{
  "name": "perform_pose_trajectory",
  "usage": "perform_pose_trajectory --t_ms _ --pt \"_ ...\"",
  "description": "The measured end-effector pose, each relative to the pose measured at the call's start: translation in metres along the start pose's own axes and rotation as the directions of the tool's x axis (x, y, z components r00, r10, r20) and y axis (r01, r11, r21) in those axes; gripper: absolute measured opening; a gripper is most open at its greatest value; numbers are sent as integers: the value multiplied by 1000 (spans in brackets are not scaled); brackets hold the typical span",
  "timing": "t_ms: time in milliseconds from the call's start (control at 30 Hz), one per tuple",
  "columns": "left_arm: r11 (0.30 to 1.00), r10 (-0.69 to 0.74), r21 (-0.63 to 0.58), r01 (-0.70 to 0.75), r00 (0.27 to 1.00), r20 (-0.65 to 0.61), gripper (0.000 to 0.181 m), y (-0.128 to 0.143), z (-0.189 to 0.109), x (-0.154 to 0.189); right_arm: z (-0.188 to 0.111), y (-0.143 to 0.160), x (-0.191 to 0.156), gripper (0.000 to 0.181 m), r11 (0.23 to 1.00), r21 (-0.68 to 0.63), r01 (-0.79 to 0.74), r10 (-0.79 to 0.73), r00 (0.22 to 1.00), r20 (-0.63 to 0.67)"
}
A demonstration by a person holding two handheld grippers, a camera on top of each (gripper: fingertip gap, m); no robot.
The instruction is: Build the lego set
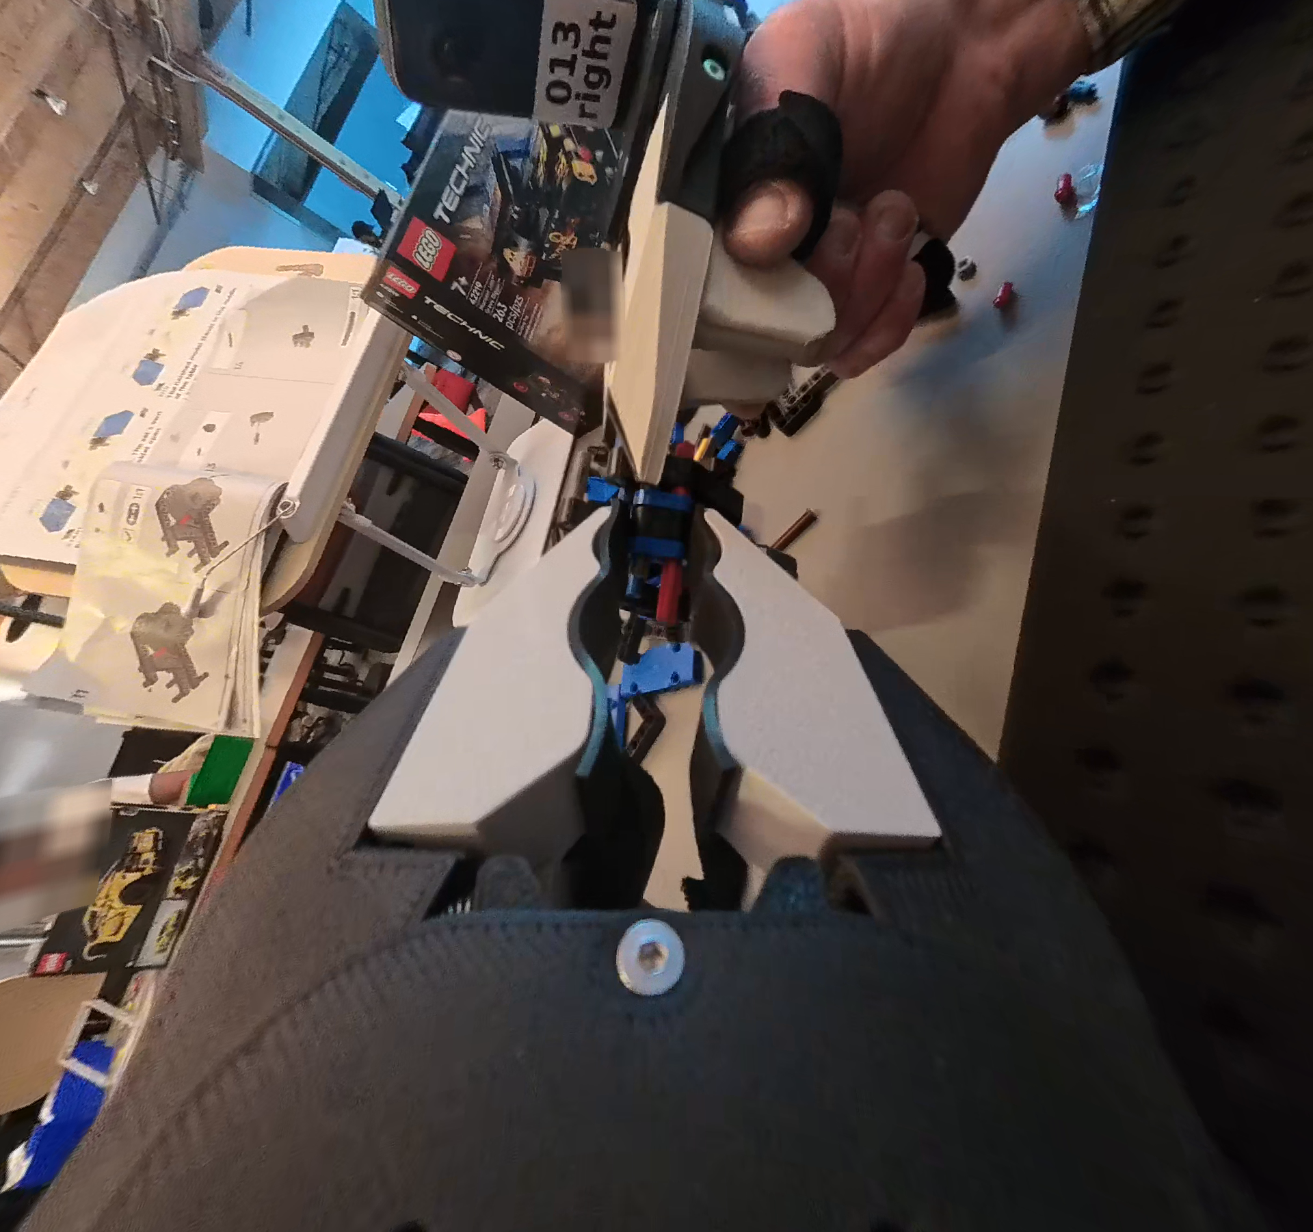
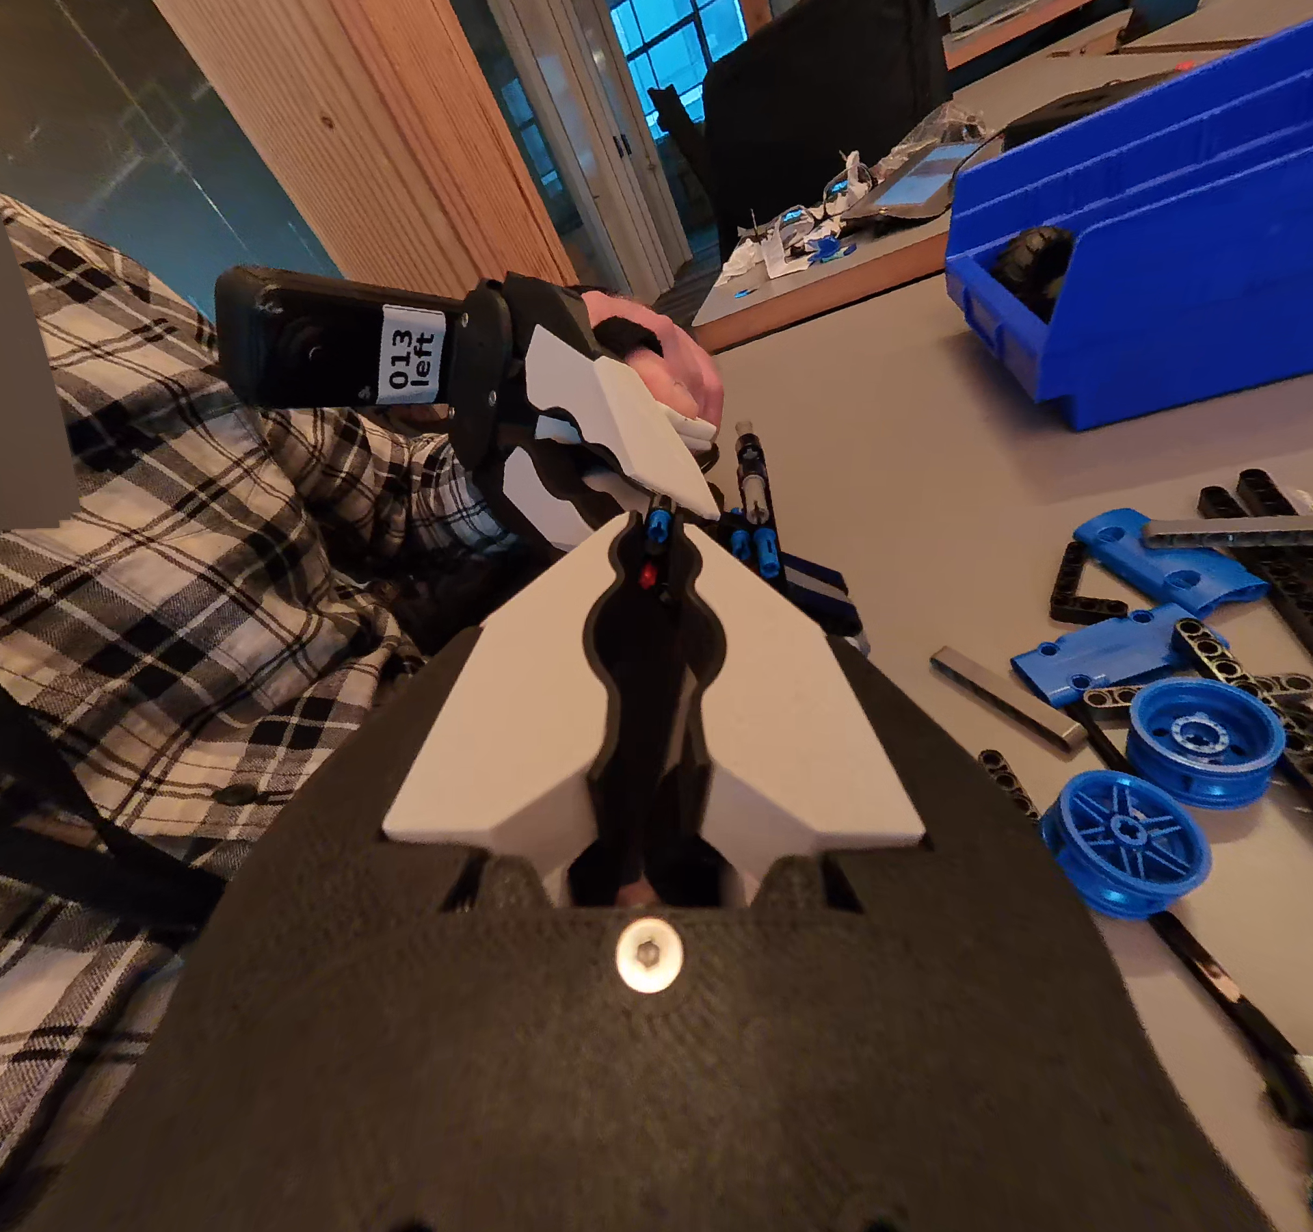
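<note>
Black-and-blue plastic, the small lego assembly [image 1: 657, 544] sits clamped between the nearly closed fingers of the left gripper [image 1: 657, 523], the right gripper [image 1: 650, 459] meeting it from the far side. It looks light and stiff, but its pins could pop loose.

From the right wrist, the right gripper [image 2: 657, 544] pinches the same assembly [image 2: 655, 558]; hold its solid beams, not protruding pins. Loose blue wheels [image 2: 1126, 842] lie right.
</note>
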State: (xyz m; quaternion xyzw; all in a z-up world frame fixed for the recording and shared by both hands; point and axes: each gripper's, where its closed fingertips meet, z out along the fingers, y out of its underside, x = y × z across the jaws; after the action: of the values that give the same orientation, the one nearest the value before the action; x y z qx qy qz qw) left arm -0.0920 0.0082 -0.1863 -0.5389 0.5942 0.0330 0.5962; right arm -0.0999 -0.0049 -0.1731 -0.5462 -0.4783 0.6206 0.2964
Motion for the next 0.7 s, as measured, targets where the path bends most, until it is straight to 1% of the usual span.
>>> perform_pose_trajectory --t_ms 33,133,167,233,300,333,567,700 --pt "1000 3 1 -3 1000 4 15 -1 0 -1 0 -1 -1 5 1000 2 0 0 1000 3" --pt "1000 -7 17 7 1000 -2 15 -2 0 1 -1 -1 -1 6 1000 7 -26 26 1000 18" --pt "999 -32 11 33 999 -36 14 -1 1 4 0 0 -1 6 999 8 -51 51 998 28" --pt "1000 -29 10 29 1000 -5 14 0 1 -3 0 -4 2 7 994 44 -104 102 994 41" --pt "998 -64 23 64 998 -18 14 -2 2 -5 -4 -10 4 8 991 67 -112 110 993 38" --pt "998 -56 26 56 998 -7 14 -3 2 -6 -5 -11 5 8 989 79 -123 120 992 36" --pt "999 -13 -34 14 1000 22 13 4 7 -8 -1 -9 12 7 995 51 -90 93 994 -50" --pt "998 24 -58 -20 997 76 14 2 10 -14 -4 -14 14 5 996 76 -54 60 995 -85"
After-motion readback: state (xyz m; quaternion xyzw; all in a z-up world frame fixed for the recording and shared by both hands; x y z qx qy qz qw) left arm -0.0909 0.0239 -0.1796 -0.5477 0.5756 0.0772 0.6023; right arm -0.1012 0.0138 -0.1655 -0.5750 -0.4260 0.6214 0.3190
